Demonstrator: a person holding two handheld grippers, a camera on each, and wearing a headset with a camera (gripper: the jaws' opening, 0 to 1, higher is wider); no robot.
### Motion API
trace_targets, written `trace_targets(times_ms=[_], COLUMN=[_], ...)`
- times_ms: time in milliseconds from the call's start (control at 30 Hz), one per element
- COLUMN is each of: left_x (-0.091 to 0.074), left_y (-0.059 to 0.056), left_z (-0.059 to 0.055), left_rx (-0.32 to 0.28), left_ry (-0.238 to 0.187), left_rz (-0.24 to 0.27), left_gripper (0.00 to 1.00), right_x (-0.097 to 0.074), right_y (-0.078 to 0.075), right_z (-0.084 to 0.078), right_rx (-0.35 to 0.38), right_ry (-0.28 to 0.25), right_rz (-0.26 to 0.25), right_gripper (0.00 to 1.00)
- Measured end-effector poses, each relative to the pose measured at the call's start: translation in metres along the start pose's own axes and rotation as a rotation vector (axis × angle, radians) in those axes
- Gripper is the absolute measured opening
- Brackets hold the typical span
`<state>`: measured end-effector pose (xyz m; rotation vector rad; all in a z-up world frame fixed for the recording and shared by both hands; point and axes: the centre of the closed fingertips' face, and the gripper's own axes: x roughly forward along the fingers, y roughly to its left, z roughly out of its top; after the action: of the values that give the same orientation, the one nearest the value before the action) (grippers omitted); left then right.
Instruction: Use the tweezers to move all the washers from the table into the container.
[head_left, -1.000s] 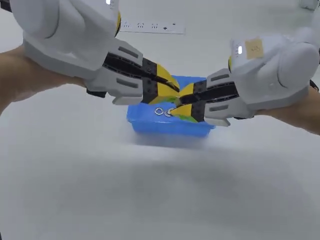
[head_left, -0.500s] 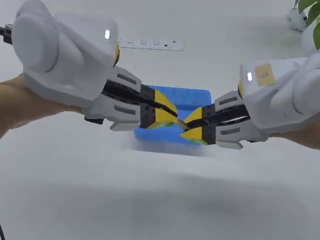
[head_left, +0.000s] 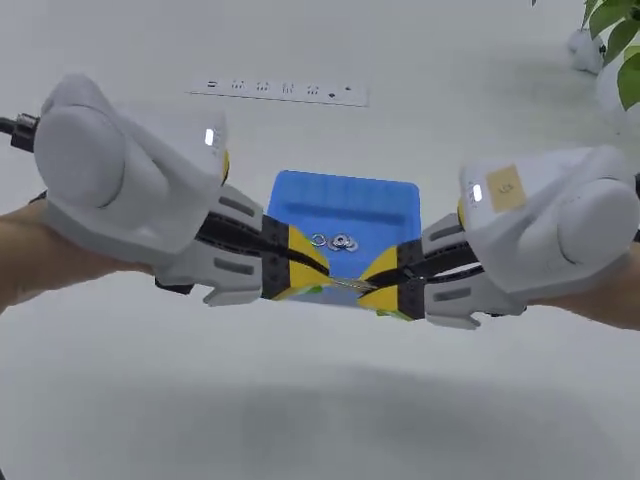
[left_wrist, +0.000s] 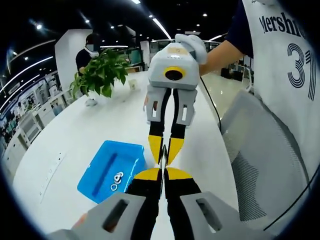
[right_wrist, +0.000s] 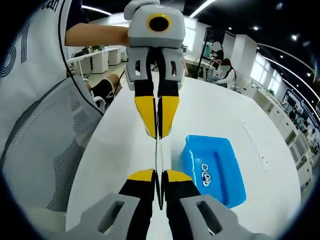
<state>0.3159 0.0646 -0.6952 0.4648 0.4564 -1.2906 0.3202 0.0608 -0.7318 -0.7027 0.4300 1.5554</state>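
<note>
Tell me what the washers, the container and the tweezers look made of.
Washers: metal, probably steel, judging by the silvery rings with bright glints.
Container: likely plastic, being an even saturated blue, smooth and softly glossy, with rounded moulded corners.
Tweezers: seemingly metal, a thin pale grey sliver, too fine to judge the finish.

Office with white workbench (head_left: 300, 420), potted plant (left_wrist: 100, 75), mesh chair (left_wrist: 255, 145).

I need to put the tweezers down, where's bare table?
Bare white tabletop lies nearer you than the left gripper and right gripper, and between the blue plastic container and the white power strip. Crowded at the container's near edge, where both clamp the thin metal tweezers.
</note>
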Motion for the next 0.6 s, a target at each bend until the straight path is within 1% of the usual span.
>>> trace_targets(times_ms=[33,100,200,233,300,333,367,400,467,500,533,567,600], left_x=[0.003,0.006,0.011,0.013,0.017,0.018,0.019,0.022,0.027,0.028,0.030,0.032,0.033], left_y=[0.001,0.003,0.007,0.008,0.009,0.012,0.011,0.007,0.003,0.001,0.001,0.001,0.001], left_z=[-0.005,-0.012,-0.025,-0.028,-0.034,-0.037,-0.042,-0.048,-0.055,-0.057,-0.060,-0.065,-0.068], left_rx=[-0.010,-0.018,-0.053,-0.055,-0.069,-0.070,-0.074,-0.087,-0.089,-0.107,-0.106,-0.117,-0.135], left_ry=[0.008,0.018,0.027,0.030,0.035,0.036,0.053,0.067,0.070,0.070,0.070,0.074,0.077], left_rz=[-0.001,-0.002,-0.004,-0.004,-0.006,0.005,0.011,-0.006,-0.012,-0.023,-0.020,-0.011,-0.015], left_gripper=[0.06,0.06,0.06,0.06,0.06,0.04,0.04,0.04,0.04,0.04,0.04,0.04,0.04], right_x=[0.003,0.009,0.015,0.018,0.024,0.026,0.029,0.031,0.035,0.037,0.039,0.040,0.041], right_y=[-0.001,-0.001,-0.002,-0.002,-0.002,-0.002,-0.002,-0.002,0.000,0.000,0.001,0.001,0.002], right_z=[-0.003,-0.009,-0.016,-0.019,-0.025,-0.028,-0.033,-0.036,-0.040,-0.044,-0.048,-0.051,-0.053], right_rx=[0.003,0.007,0.015,0.034,0.041,0.044,0.054,0.063,0.075,0.077,0.064,0.062,0.064], right_ry=[0.010,0.031,0.053,0.061,0.076,0.084,0.102,0.104,0.107,0.118,0.136,0.146,0.150], right_rz=[-0.003,-0.005,-0.011,-0.013,-0.013,-0.013,-0.013,-0.010,-0.005,-0.002,0.002,0.006,0.010], right_gripper=[0.08,0.08,0.08,0.08,0.08,0.08,0.08,0.08,0.08,0.08,0.08,0.08,0.08])
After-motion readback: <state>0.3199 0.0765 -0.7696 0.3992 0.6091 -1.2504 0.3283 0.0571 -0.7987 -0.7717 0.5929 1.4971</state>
